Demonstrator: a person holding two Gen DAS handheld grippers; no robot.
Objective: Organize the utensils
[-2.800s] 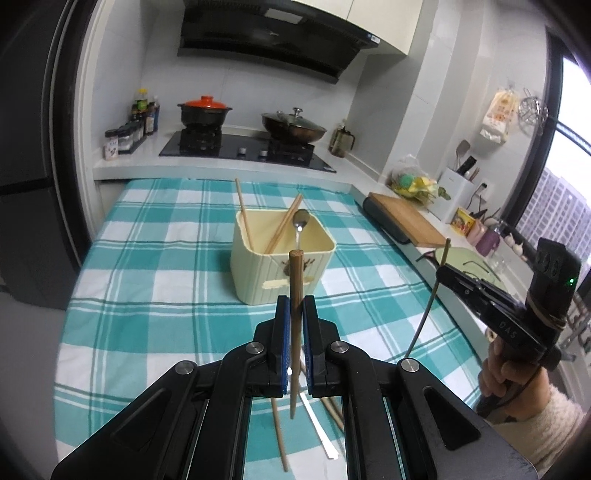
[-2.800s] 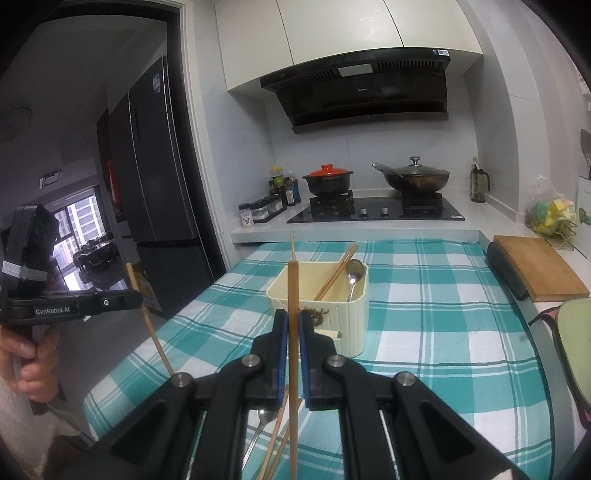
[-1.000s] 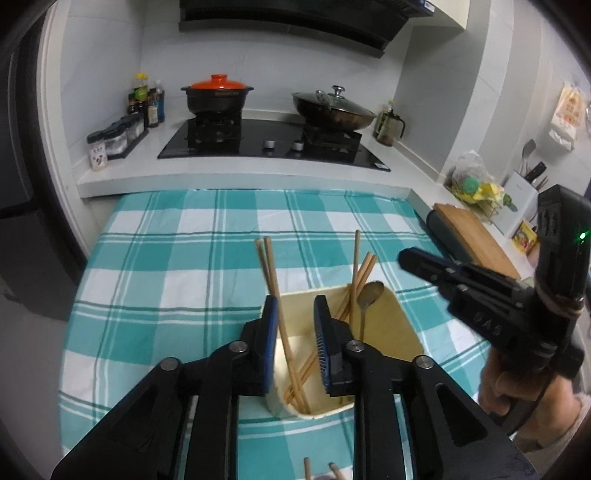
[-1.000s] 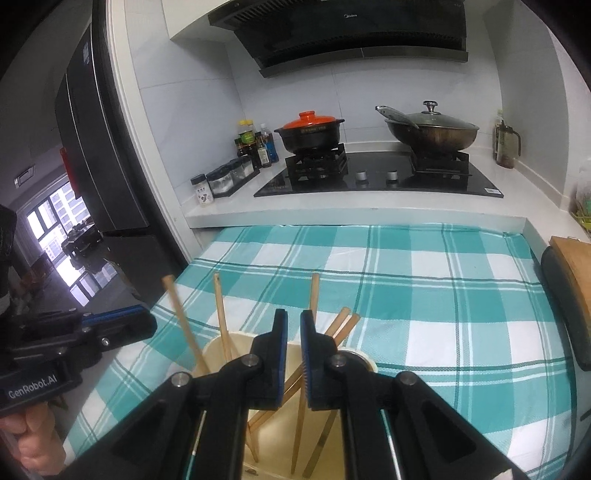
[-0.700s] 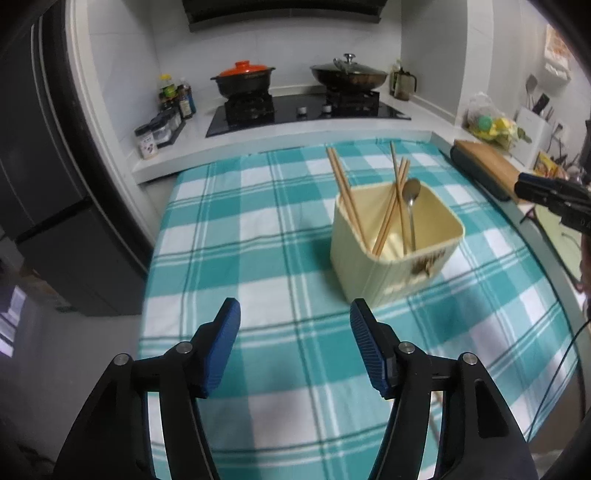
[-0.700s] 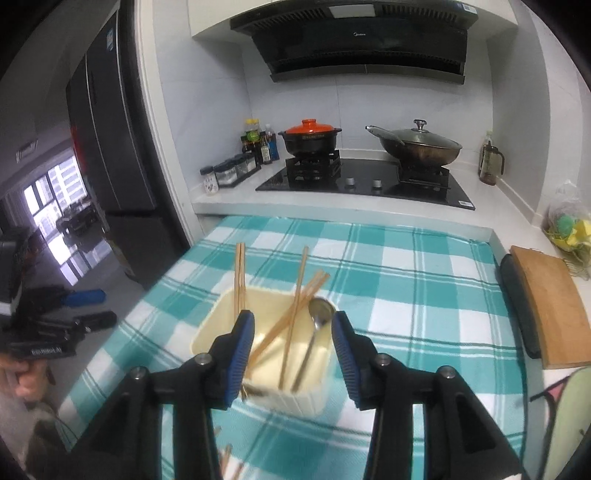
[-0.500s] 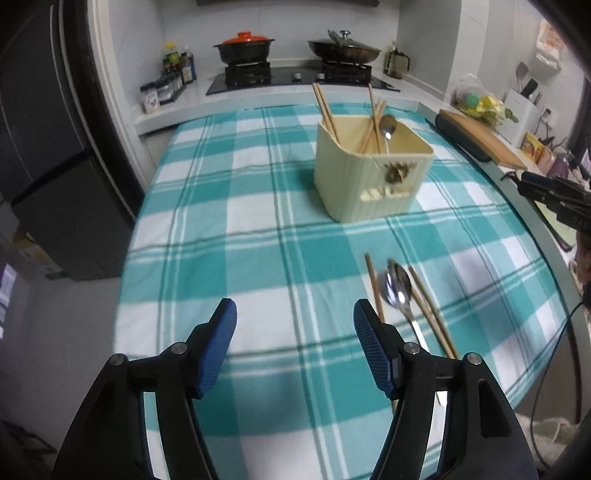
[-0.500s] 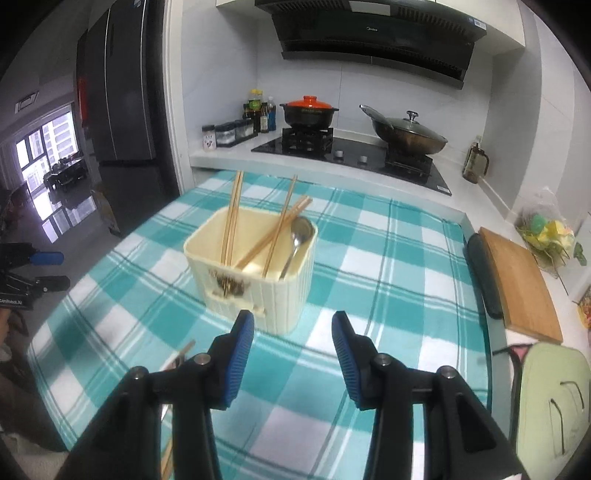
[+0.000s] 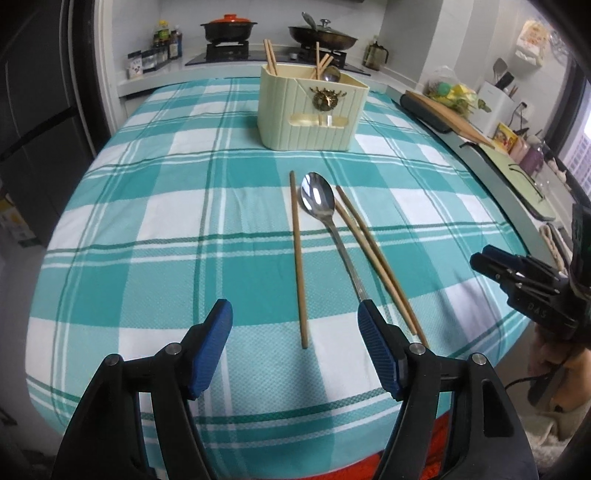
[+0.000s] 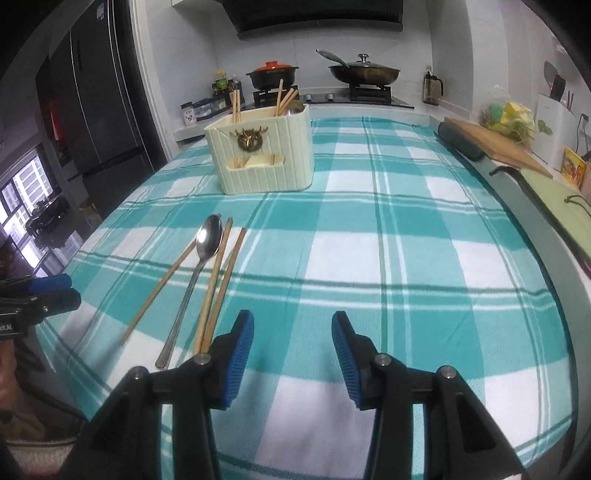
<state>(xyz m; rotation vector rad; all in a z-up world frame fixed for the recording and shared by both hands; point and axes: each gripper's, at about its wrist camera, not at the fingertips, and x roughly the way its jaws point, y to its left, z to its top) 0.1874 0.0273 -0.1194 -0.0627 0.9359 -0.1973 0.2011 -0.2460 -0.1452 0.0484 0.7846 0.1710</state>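
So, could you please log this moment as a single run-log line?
left gripper open, empty | right gripper open, empty | spoon and three chopsticks on tablecloth | utensil holder partly filled

red-lidded pot (image 9: 229, 26), wok (image 10: 364, 73), cutting board (image 10: 495, 144)

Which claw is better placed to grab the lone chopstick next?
Left, probably. The left claw is open and the lone chopstick runs straight up between its fingers. The right claw is open too, but from it the chopstick lies well off to the left, beyond the spoon and chopstick pair.
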